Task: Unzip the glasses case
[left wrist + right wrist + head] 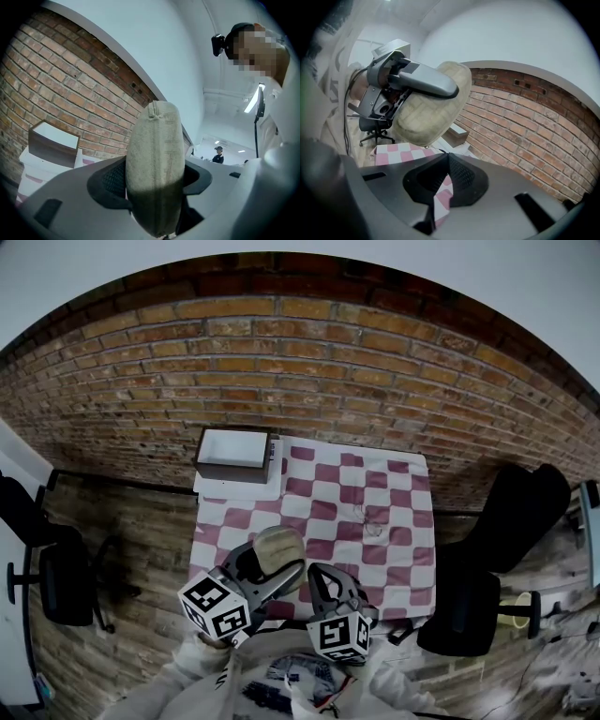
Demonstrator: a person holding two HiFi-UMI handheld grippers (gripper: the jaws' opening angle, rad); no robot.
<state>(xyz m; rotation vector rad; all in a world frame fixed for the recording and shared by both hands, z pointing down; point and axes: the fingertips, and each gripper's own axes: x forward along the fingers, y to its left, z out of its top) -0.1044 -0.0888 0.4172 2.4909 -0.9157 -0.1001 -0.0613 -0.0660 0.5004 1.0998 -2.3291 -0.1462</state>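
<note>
A beige fabric glasses case is held up over the near edge of the checkered table, with my left gripper shut on it. In the left gripper view the case stands on end between the pads, its zipper seam at the top. My right gripper is just to the case's right, jaws shut. In the right gripper view its tips meet just below the case, where a thin dark strand shows. Whether a zipper pull is pinched there I cannot tell.
The pink-and-white checkered cloth covers a small table against a brick wall. A dark box with a white inside stands at its back left corner. Wire-framed glasses lie mid-cloth. An office chair is left, a black seat right.
</note>
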